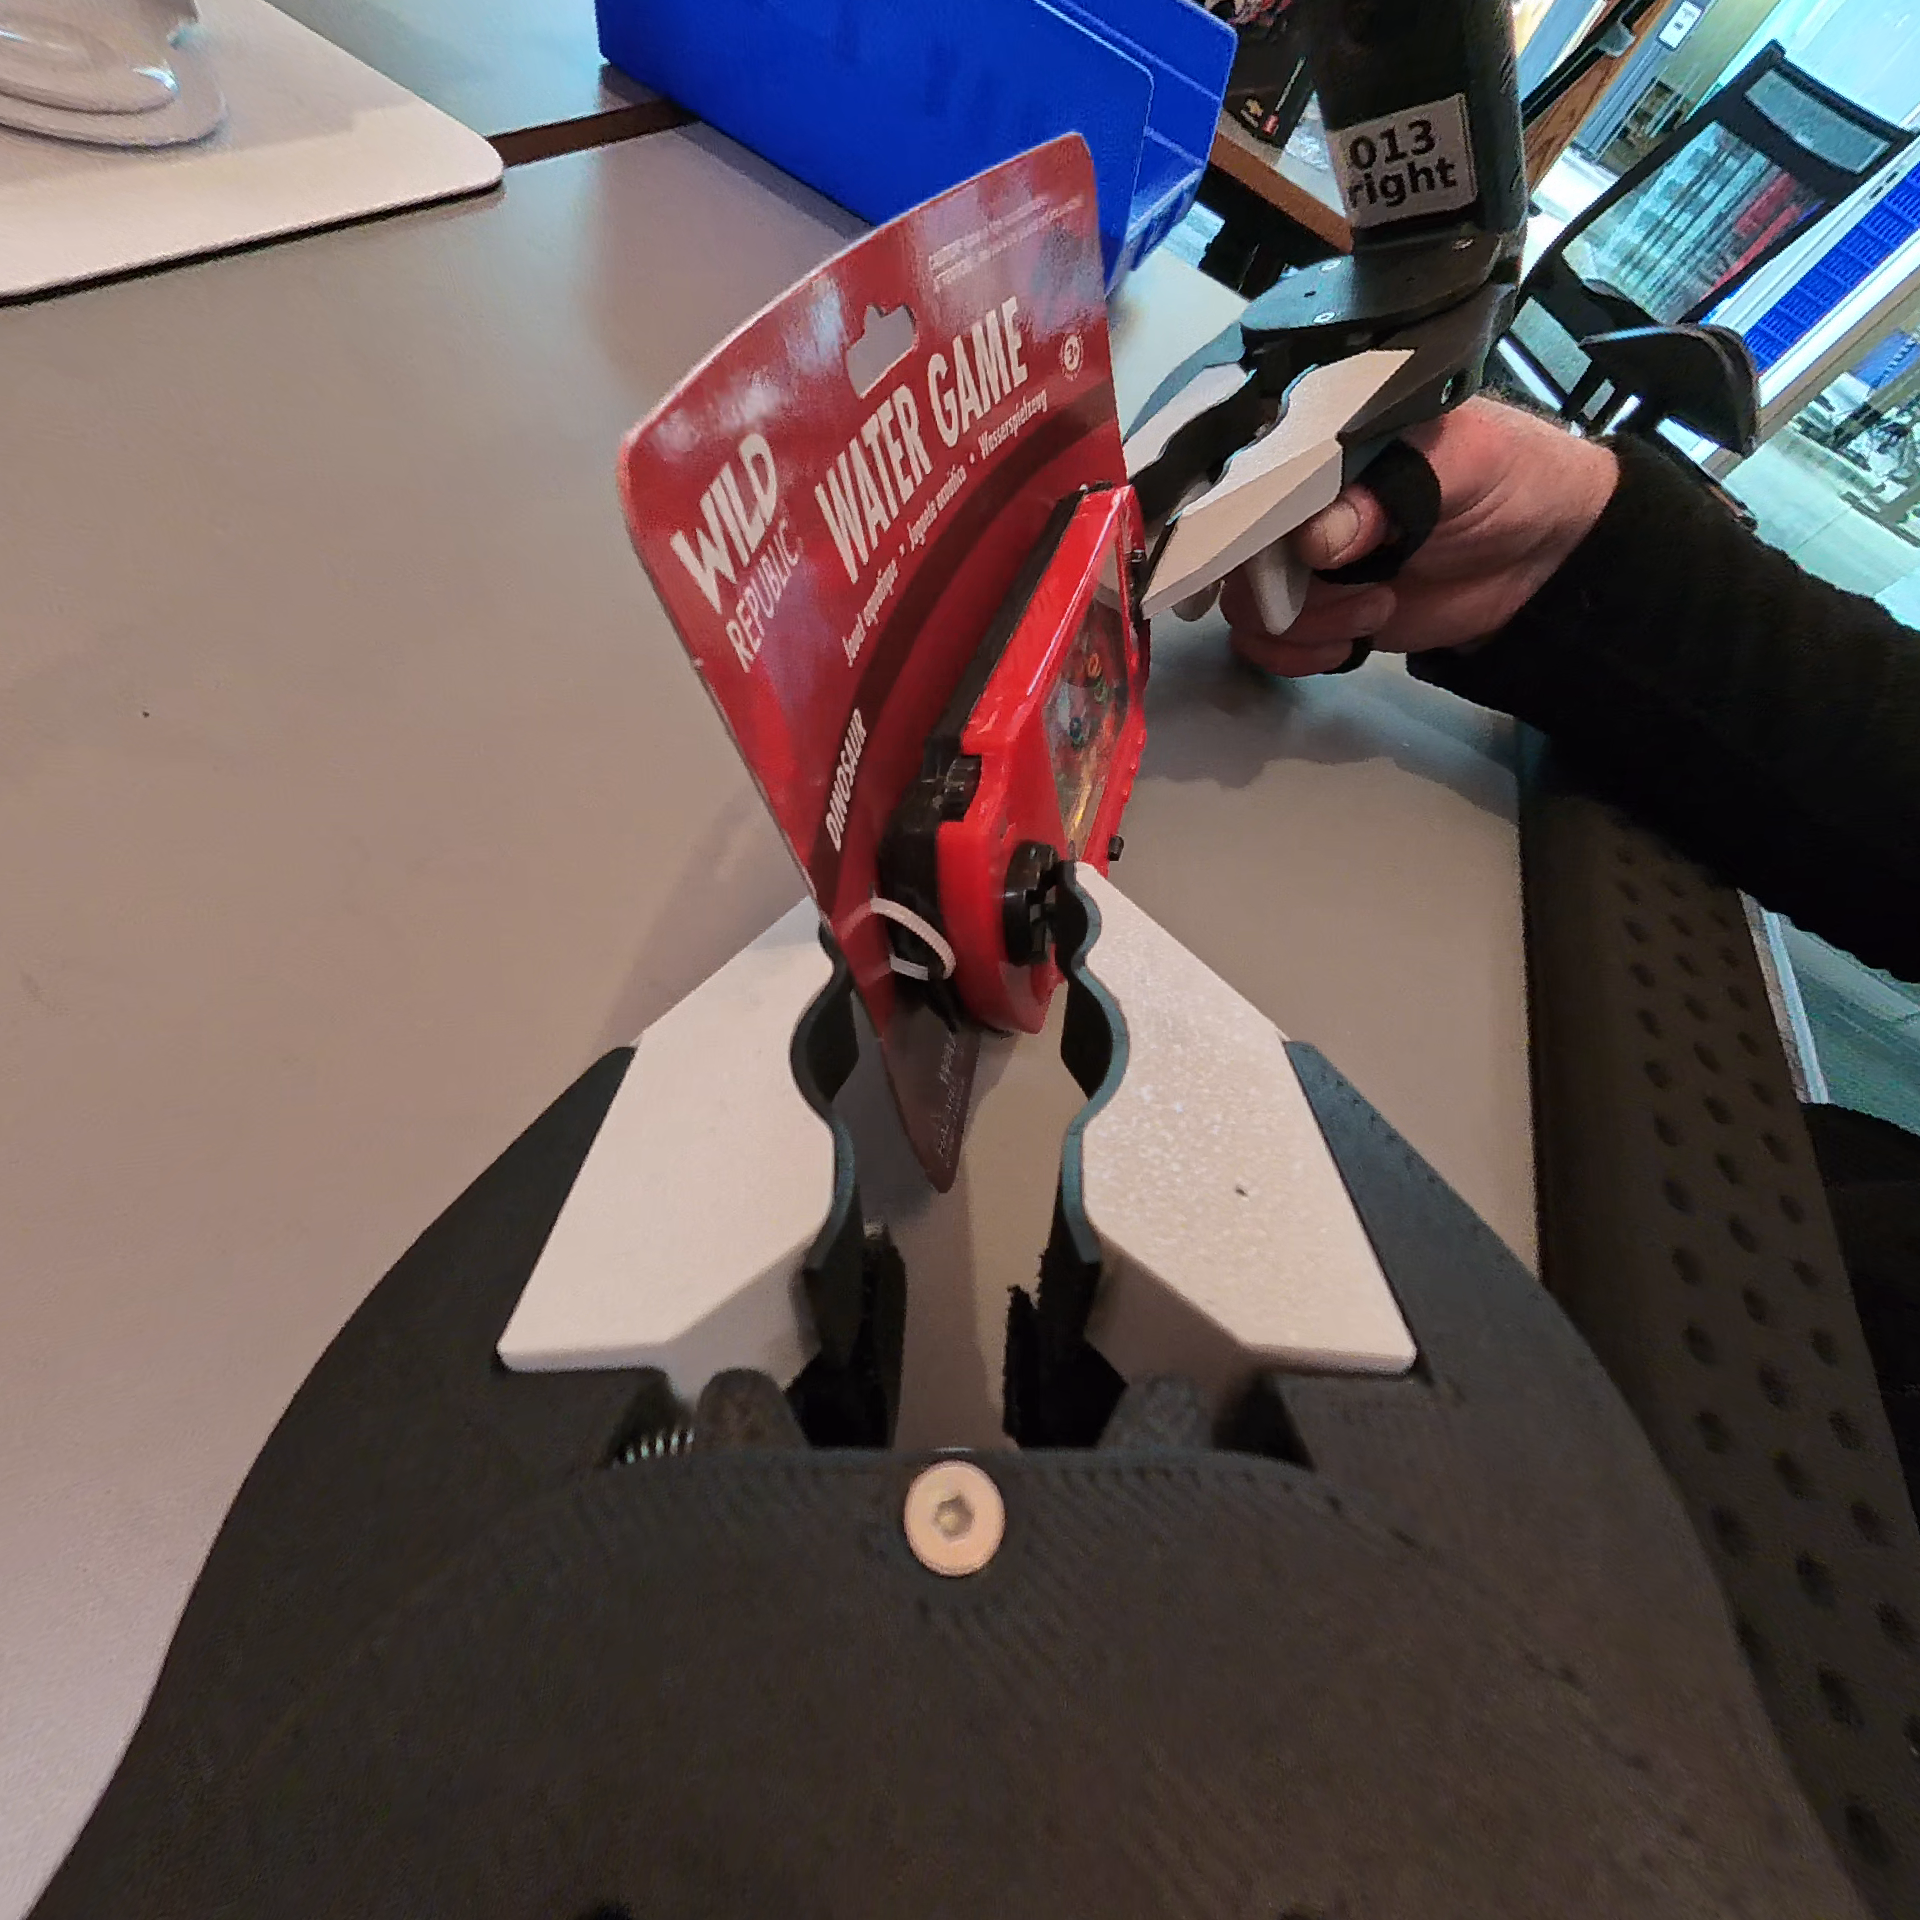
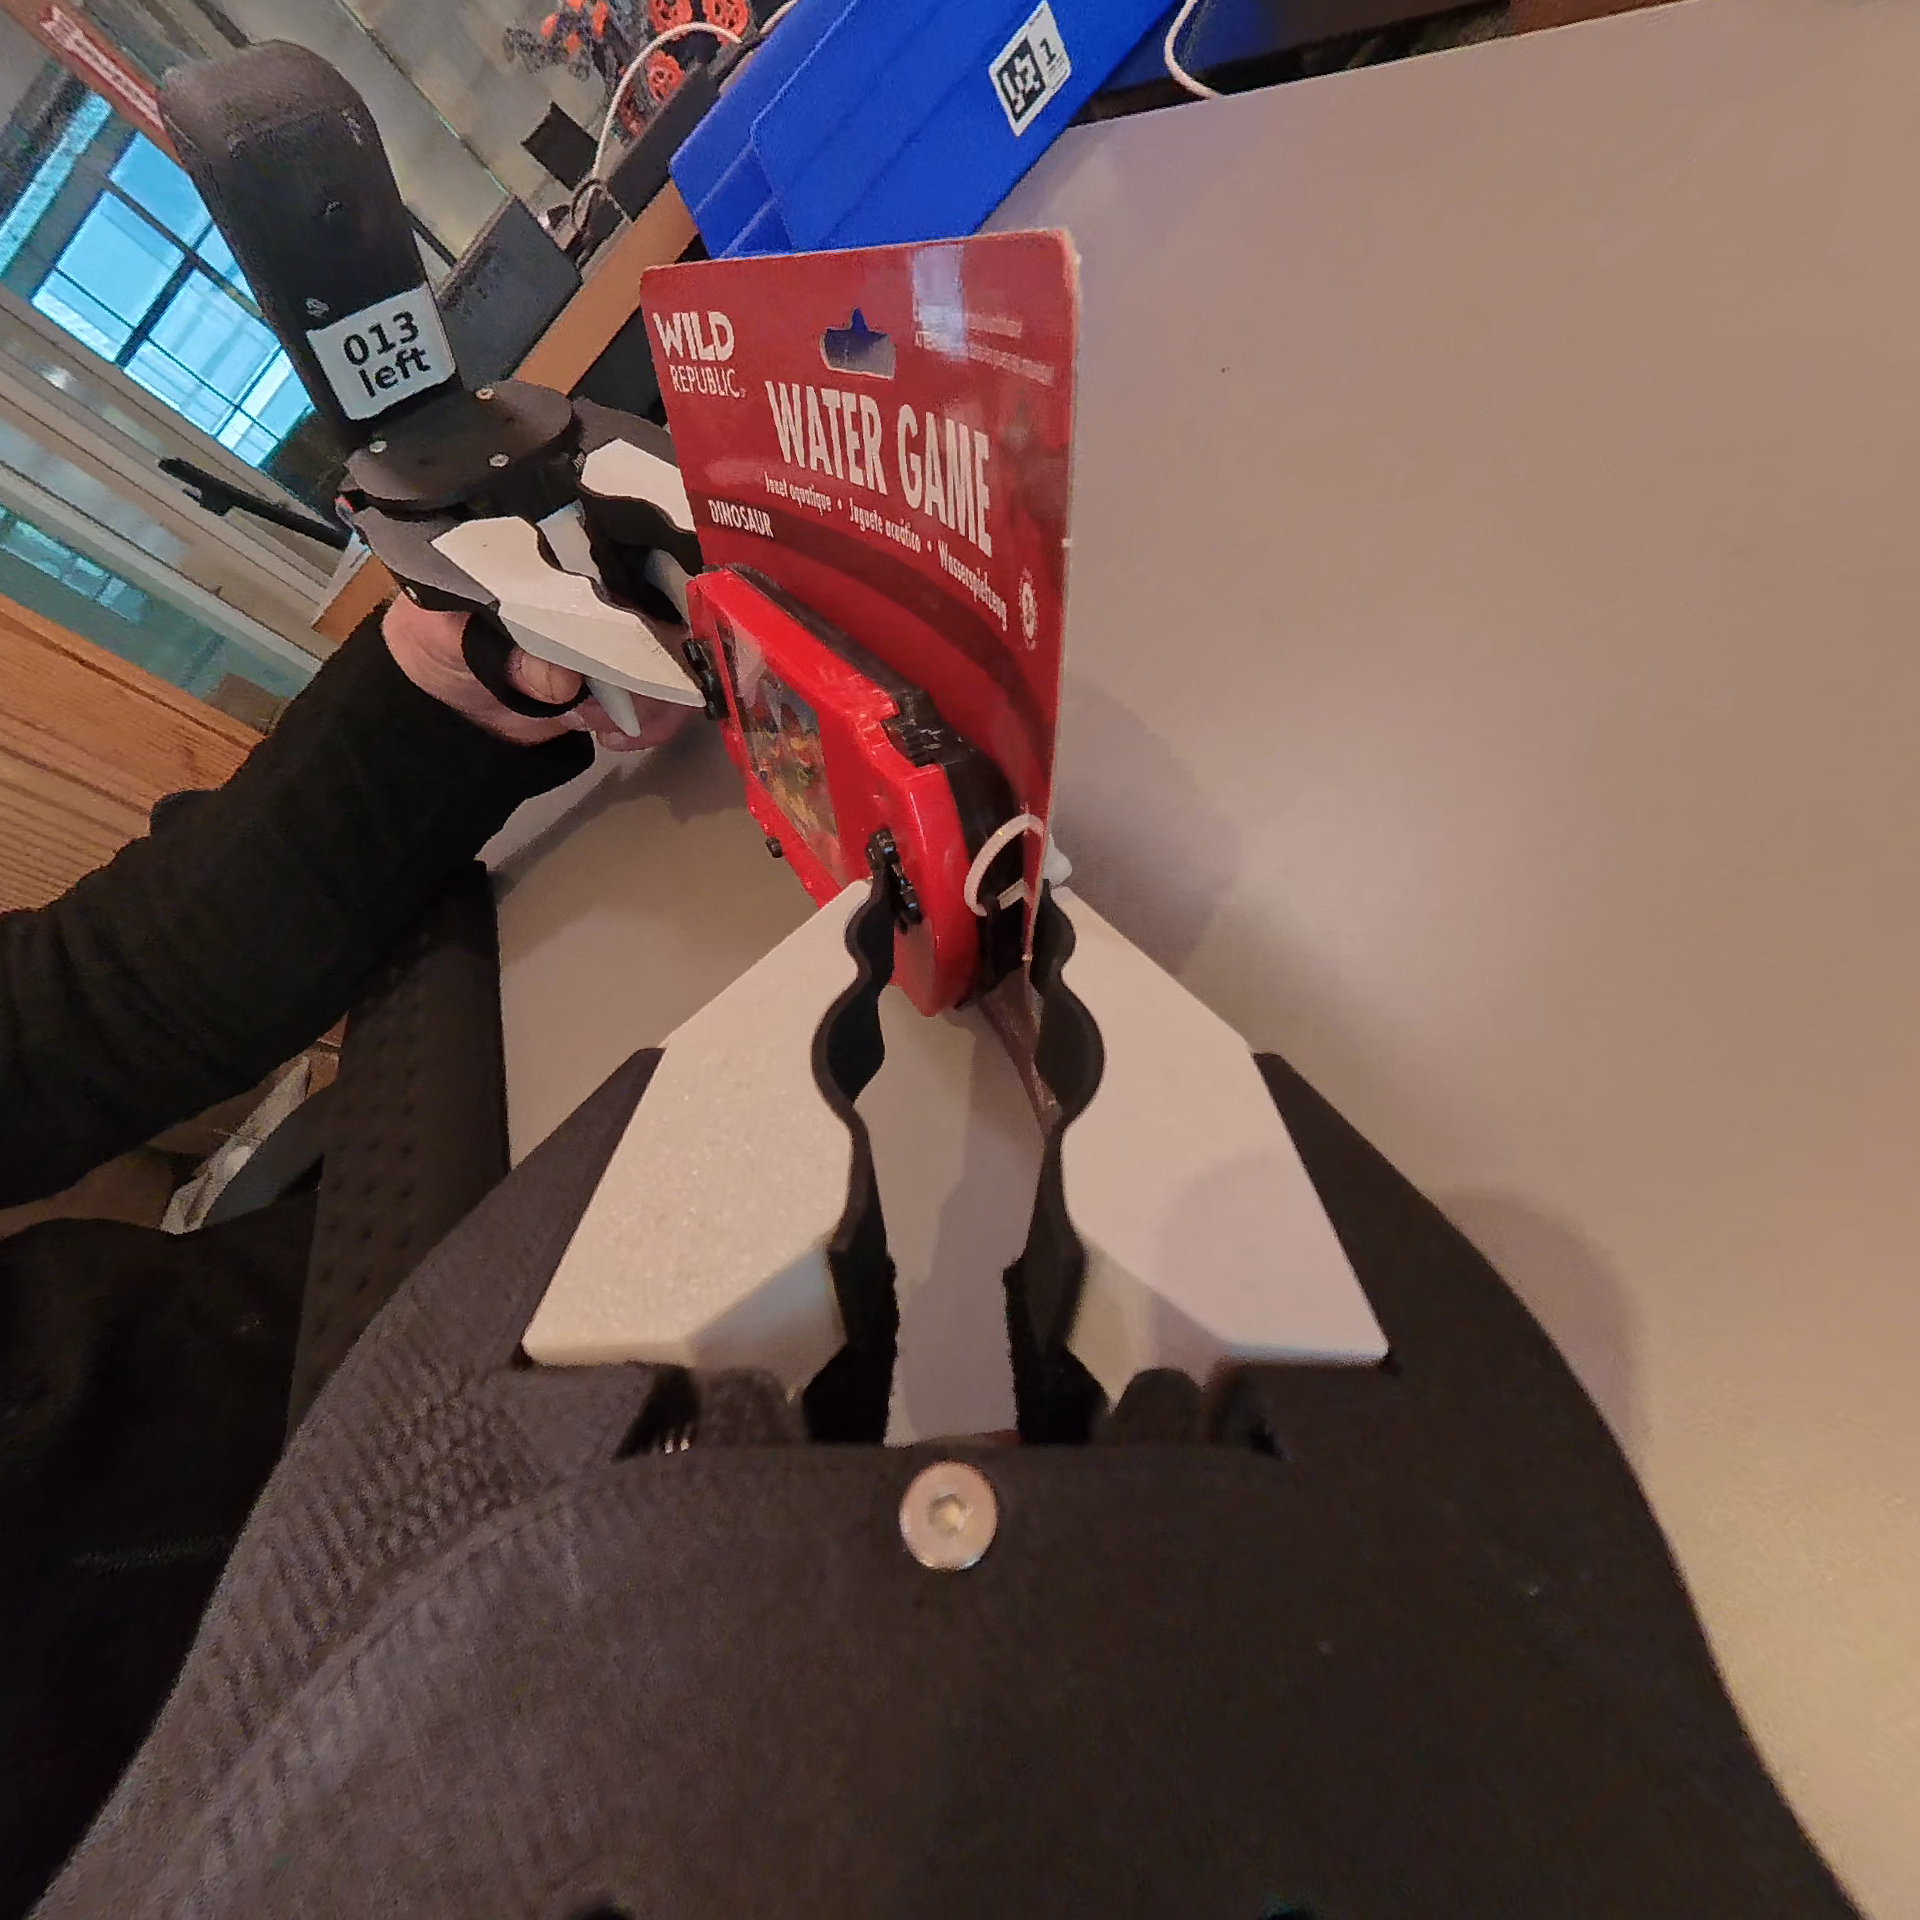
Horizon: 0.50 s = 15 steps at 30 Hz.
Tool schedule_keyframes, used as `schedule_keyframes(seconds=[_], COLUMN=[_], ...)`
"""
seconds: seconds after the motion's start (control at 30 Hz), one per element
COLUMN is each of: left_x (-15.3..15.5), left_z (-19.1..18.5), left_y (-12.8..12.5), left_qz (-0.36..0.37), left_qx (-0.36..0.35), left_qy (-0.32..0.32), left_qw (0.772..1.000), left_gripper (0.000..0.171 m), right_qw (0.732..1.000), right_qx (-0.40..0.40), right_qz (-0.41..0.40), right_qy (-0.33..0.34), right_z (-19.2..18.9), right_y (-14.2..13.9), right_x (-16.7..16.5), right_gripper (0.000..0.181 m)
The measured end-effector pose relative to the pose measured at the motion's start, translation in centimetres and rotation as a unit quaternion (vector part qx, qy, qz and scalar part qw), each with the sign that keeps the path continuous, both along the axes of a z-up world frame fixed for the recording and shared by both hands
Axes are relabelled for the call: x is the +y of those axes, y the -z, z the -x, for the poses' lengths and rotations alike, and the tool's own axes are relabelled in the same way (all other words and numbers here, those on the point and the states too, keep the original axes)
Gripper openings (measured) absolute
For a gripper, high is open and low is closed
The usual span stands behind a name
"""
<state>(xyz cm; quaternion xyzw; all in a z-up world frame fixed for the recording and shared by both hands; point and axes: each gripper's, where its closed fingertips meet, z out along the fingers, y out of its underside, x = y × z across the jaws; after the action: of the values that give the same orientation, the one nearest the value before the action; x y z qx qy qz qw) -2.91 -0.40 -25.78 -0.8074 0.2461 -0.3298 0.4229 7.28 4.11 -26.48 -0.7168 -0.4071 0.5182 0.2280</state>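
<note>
Left wrist view: left gripper [image 1: 961, 935] clamps the near end of a red toy [image 1: 1029, 727] on its card [image 1: 862, 468], upright above the grey table [image 1: 312, 623]; right gripper [image 1: 1138, 561] pinches the far end | Right wrist view: right gripper [image 2: 961, 914] grips toy [image 2: 831, 748] and card [image 2: 883, 416]; left gripper [image 2: 696, 634] holds the opposite end; blue bins [image 2: 883, 114] behind.

Both claws closing inward, facing each other.
Left claw [image 1: 961, 935] and right claw [image 2: 961, 914] are gripping with jaws narrowed; black-sleeved hands are squeezing the handles.

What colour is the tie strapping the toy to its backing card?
White. The tie loops around the red toy at the card's lower edge, clearest in the right wrist view.
</note>
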Motion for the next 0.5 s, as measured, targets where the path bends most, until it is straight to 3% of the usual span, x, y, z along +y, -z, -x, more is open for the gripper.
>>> schedule_keyframes(seconds=[0.5], left_x=[0.63], left_z=[-0.39], left_y=[-0.14], left_qz=[-0.036], left_qx=[0.032], left_qy=[0.006], left_qw=[0.999], left_gripper=[0.034], right_qw=[0.999], right_qx=[0.03], right_qz=[-0.013], right_qy=[0.017], right_z=[-0.61], right_y=[-0.86], right_x=[0.64], right_gripper=[0.043])
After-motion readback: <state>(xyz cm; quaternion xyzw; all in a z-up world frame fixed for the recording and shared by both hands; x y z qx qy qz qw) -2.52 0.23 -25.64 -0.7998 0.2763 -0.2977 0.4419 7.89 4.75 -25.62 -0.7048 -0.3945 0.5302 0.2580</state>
